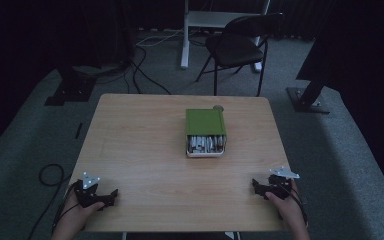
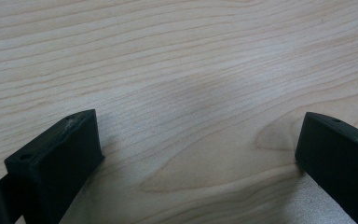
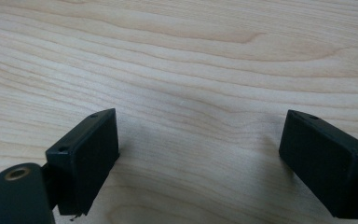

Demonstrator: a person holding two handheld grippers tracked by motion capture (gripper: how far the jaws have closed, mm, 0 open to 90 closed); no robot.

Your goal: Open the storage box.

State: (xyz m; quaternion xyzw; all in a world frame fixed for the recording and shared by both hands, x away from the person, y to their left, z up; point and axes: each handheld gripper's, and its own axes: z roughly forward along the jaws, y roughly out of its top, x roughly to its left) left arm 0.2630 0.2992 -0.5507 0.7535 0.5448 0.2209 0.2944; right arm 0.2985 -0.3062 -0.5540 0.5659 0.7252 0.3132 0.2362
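Left gripper (image 1: 111, 194) sits at the near left corner of the table (image 1: 140, 150), jaws spread on bare wood; centre stage, well apart from both, the green box (image 1: 205, 122) lies with its tray (image 1: 206, 145) slid partway out; right gripper (image 1: 256, 185) waits spread too, so it looks like nothing's begun, and a long reach inward comes next

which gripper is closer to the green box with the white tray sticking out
Right, but only slightly. The green box sits right of the table's middle. The right gripper rests at the near right edge, the left gripper at the near left corner, farther off.
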